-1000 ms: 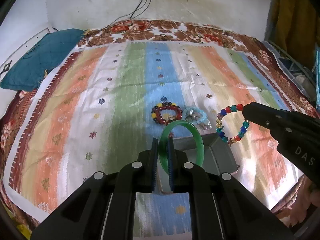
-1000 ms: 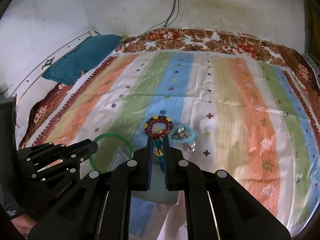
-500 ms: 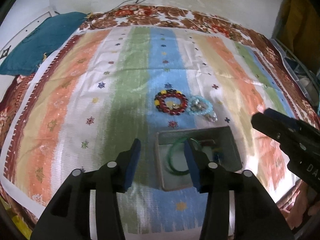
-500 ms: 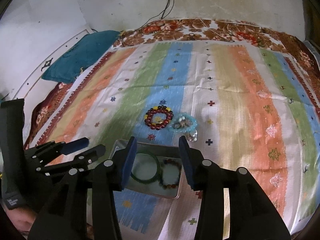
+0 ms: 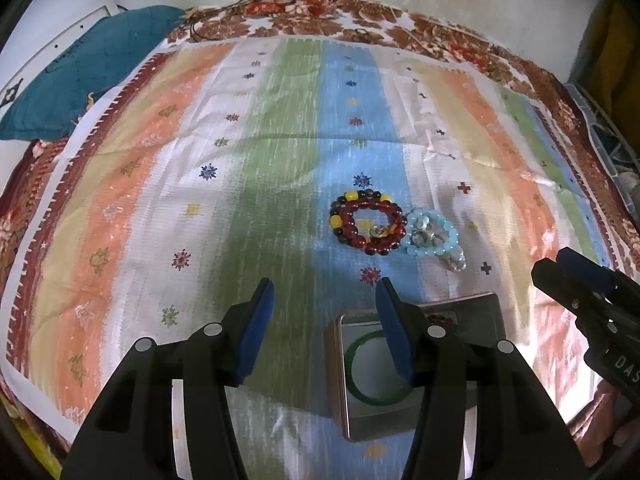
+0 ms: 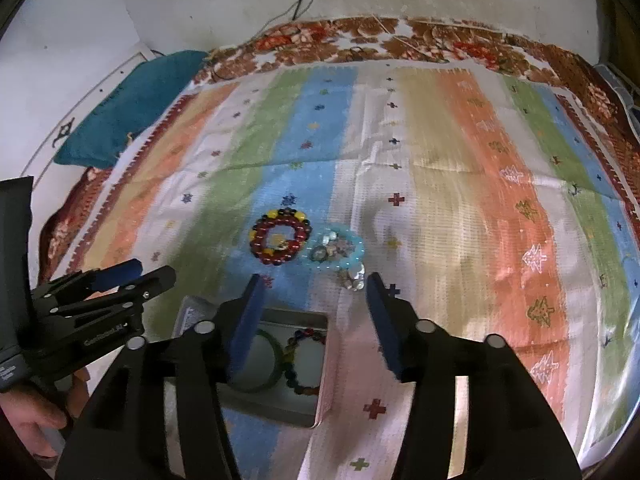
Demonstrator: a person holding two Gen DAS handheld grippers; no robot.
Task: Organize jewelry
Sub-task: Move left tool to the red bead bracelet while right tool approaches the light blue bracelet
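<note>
A bed (image 5: 440, 36) with a brown floral cover carries everything. A striped cloth (image 5: 280, 152) in orange, green, blue and cream lies spread flat over most of it, creased across the middle. A teal cushion (image 5: 80, 76) lies at the bed's far left corner, off the cloth. Near the cloth's middle, on the blue stripe, lies a red bead bracelet (image 5: 366, 222), with a pale blue bracelet (image 5: 434, 236) touching its right side. Nearer the camera, an open metal tin (image 5: 340, 380) sits on the cloth, apart from both bracelets.
</note>
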